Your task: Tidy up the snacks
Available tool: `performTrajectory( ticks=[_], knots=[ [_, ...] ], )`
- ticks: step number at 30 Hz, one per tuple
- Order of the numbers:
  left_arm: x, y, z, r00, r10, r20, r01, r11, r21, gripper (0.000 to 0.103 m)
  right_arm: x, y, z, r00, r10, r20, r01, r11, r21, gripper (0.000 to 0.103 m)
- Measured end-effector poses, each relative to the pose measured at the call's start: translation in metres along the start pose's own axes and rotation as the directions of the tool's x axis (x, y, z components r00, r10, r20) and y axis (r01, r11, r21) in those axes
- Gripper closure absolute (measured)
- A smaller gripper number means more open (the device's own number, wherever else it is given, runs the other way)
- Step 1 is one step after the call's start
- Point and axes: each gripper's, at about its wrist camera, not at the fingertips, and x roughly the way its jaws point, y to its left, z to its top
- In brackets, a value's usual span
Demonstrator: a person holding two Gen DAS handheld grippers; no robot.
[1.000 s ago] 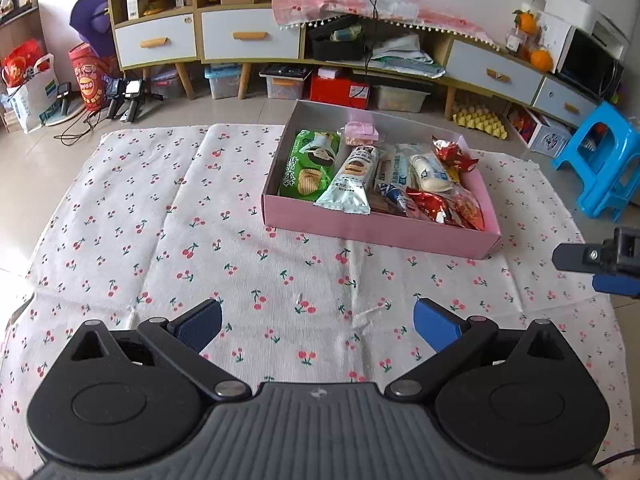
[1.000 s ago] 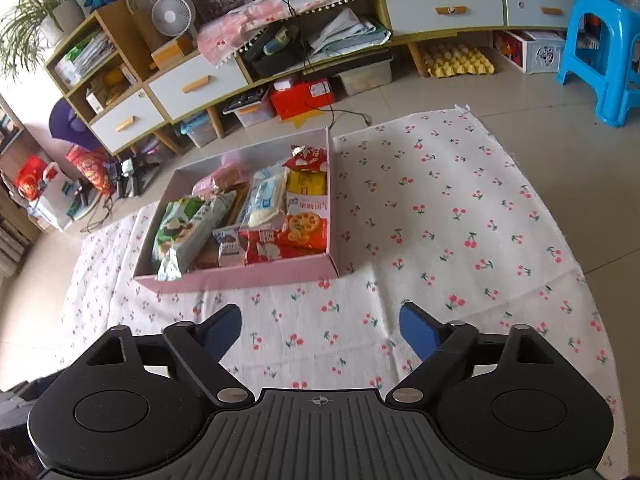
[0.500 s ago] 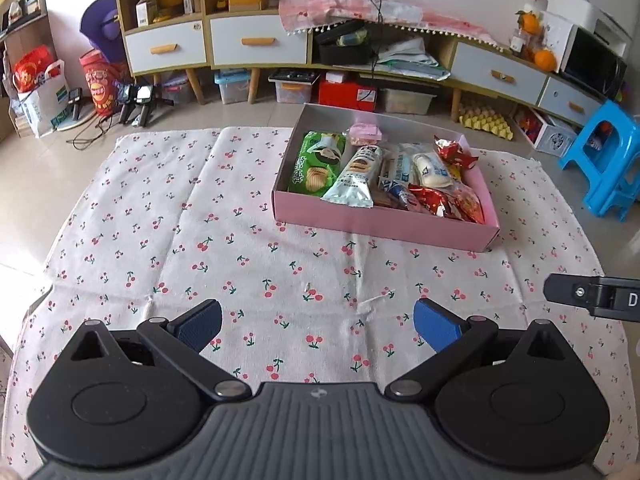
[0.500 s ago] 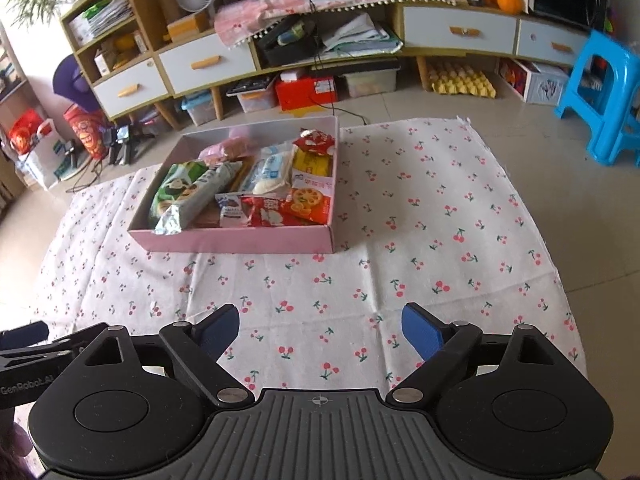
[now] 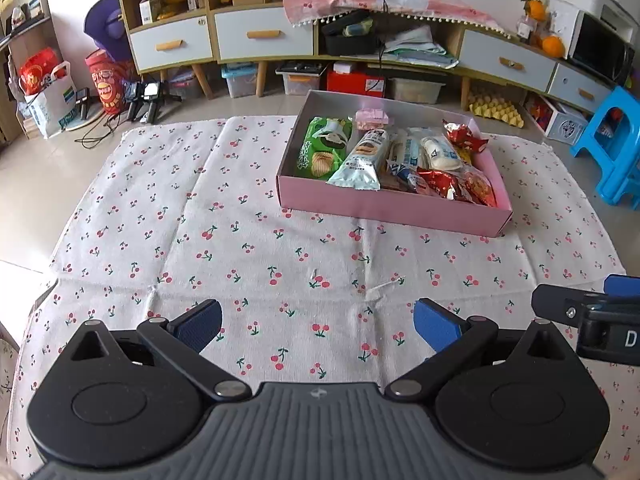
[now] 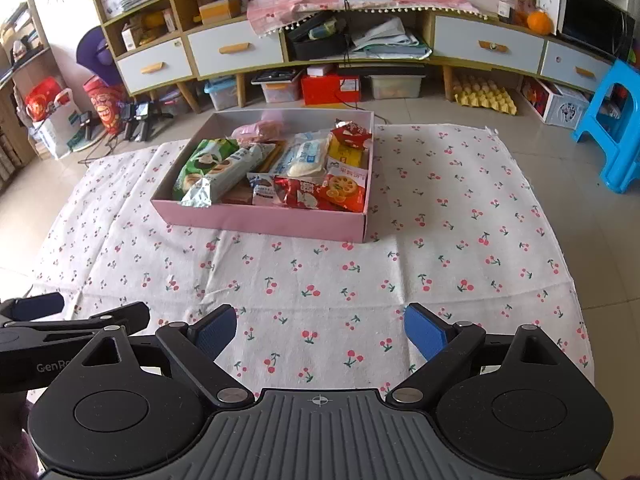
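Observation:
A shallow pink box (image 5: 392,208) sits on the cherry-print cloth (image 5: 240,240), packed with several snacks: a green chip bag (image 5: 324,148), a pale blue packet (image 5: 360,160) and red wrappers (image 5: 440,182). My left gripper (image 5: 316,320) hovers open and empty over the cloth, short of the box. My right gripper (image 6: 320,332) is also open and empty, facing the same box (image 6: 260,220) from its near side. The two grippers are side by side: the right one (image 5: 580,294) shows at the left wrist view's right edge, the left one (image 6: 88,312) at the right wrist view's left edge.
The cloth lies on a tiled floor. Behind it stands a long low cabinet (image 6: 240,52) with drawers, with storage bins and a red box (image 6: 330,88) under it. A blue plastic stool (image 6: 616,120) stands at the right, and bags and camera gear (image 5: 144,96) at the left.
The right wrist view has rolled from tilted to level, and the box now sits closer to its middle. The right gripper shows larger at the left view's right edge. The left gripper has barely moved.

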Motion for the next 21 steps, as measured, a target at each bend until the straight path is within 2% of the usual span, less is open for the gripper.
performTrajectory(
  ticks=[21],
  knots=[
    [0.0003,-0.0033,-0.0009,1.0,-0.003,-0.013,0.003,1.0,0.014,0.001,0.0049,0.0021,-0.0032,1.0,0.0,-0.015,0.0,1.0,0.0,0.01]
  ],
)
